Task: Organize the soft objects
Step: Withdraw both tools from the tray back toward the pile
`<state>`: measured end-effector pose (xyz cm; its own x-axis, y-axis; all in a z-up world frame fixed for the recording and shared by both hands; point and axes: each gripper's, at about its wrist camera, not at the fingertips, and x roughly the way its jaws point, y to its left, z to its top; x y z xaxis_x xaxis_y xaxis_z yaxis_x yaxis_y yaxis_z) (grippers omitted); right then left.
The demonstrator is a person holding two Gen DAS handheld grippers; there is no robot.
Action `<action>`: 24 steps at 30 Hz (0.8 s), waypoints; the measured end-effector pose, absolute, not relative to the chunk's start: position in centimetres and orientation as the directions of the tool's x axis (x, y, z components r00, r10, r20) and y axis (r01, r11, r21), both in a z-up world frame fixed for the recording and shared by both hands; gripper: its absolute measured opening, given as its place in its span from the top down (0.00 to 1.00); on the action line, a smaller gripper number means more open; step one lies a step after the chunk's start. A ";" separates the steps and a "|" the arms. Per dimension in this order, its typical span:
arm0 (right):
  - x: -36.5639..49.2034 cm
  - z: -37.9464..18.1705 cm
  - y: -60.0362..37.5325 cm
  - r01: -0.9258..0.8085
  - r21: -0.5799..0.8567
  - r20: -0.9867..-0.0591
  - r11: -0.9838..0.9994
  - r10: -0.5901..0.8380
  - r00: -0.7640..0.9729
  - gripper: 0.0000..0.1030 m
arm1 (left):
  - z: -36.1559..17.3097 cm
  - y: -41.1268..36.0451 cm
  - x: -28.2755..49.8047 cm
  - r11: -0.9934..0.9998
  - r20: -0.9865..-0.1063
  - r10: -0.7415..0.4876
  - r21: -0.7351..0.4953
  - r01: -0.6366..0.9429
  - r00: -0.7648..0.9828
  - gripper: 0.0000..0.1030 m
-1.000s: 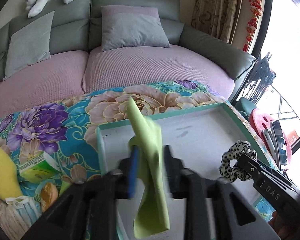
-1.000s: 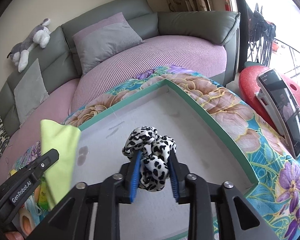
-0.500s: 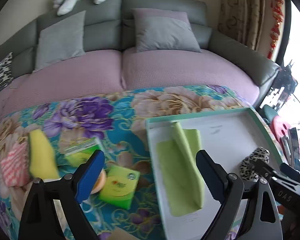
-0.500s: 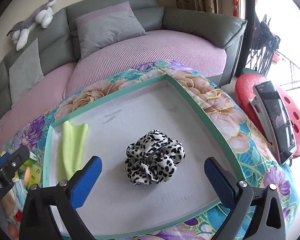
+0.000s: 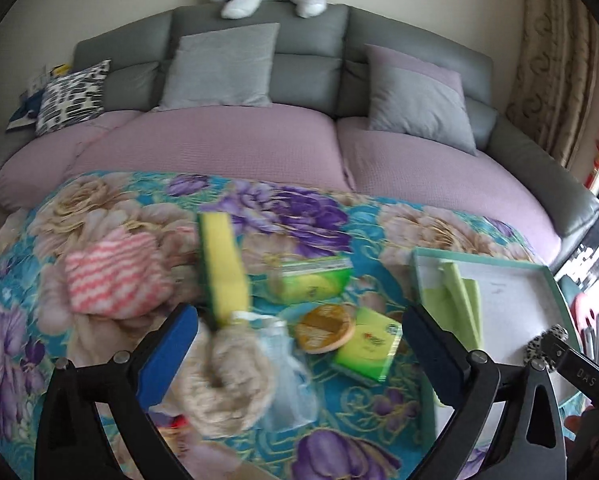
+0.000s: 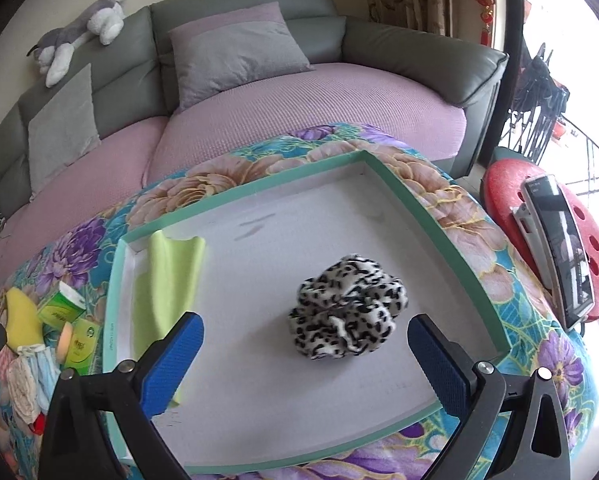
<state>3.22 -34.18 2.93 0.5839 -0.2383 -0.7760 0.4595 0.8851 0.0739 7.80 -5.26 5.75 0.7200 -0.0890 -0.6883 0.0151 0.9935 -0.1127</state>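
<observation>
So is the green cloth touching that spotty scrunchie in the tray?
Apart. The right wrist view shows bare white tray floor between the green cloth at the left wall and the leopard scrunchie near the middle.

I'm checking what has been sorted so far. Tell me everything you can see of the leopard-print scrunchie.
The leopard-print scrunchie is a ruffled ring of soft white fabric with black spots, bunched into loose folds. It lies flat on the white floor of the green-rimmed tray, near the middle, apart from the green cloth at the tray's left side. The open right gripper hovers before it; nothing touches it.
</observation>
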 end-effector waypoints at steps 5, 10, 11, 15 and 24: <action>3.8 3.5 -30.8 0.391 0.094 -0.763 0.916 -0.186 0.619 0.00 | 5.8 -1.7 6.7 0.990 -0.680 -0.047 -0.129 -0.056 0.731 0.01; 4.5 3.6 -26.7 0.300 0.105 -0.761 0.948 -0.118 0.638 0.00 | 5.6 1.5 5.9 0.981 -0.682 -0.011 -0.147 -0.123 0.731 0.01; 4.7 3.6 -25.9 0.285 0.105 -0.762 0.953 -0.108 0.639 0.00 | 5.6 2.2 5.8 0.979 -0.681 -0.006 -0.154 -0.135 0.733 0.01; 5.2 3.5 -23.1 0.236 0.126 -0.763 0.964 -0.058 0.644 0.00 | 5.8 4.6 5.4 0.967 -0.671 0.034 -0.167 -0.195 0.741 0.01; 6.2 2.5 -18.0 0.139 0.103 -0.783 0.985 -0.006 0.622 0.00 | 5.5 9.2 4.8 0.939 -0.667 0.106 -0.176 -0.294 0.737 0.01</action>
